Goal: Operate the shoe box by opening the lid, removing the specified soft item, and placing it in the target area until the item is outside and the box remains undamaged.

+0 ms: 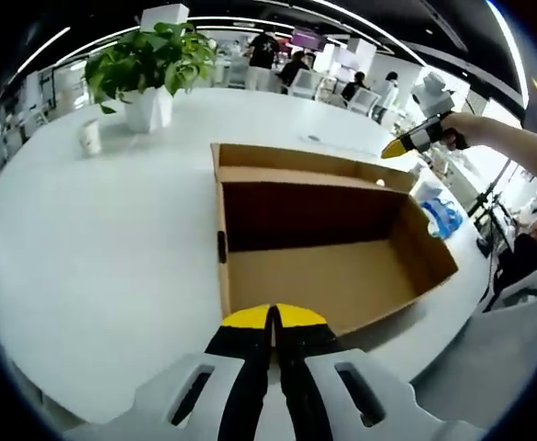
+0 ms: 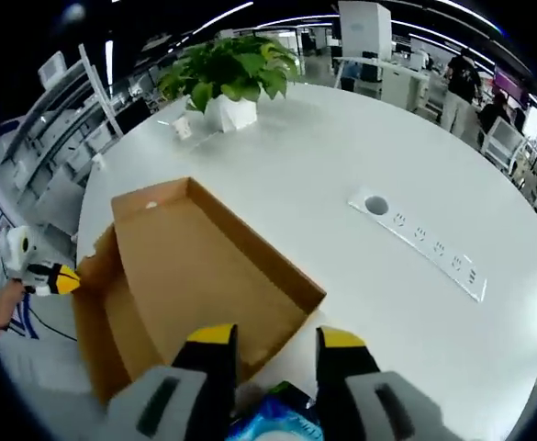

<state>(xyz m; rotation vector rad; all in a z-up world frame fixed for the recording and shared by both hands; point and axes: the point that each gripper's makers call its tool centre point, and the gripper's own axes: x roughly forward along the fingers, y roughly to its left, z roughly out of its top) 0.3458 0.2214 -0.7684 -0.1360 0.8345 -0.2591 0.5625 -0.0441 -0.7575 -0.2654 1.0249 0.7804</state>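
Observation:
The brown cardboard shoe box (image 1: 341, 276) lies open on the white table, its inside bare; it is also in the right gripper view (image 2: 185, 266). A blue and white soft item (image 1: 438, 213) rests on the table just outside the box's right wall. My left gripper (image 1: 273, 317) is shut with nothing in it at the box's near edge. A hand holds my right gripper (image 1: 417, 140) up above the box's far right corner. In its own view that gripper (image 2: 273, 340) is open, with the soft item (image 2: 273, 415) low between the jaw bases, not pinched. The left gripper (image 2: 52, 277) shows at the left edge.
A potted plant (image 1: 144, 64) in a white pot and a small white cup (image 1: 90, 136) stand at the table's far side. A socket strip (image 2: 433, 248) and a round grommet (image 2: 375, 205) are set in the tabletop. People and chairs are beyond the table.

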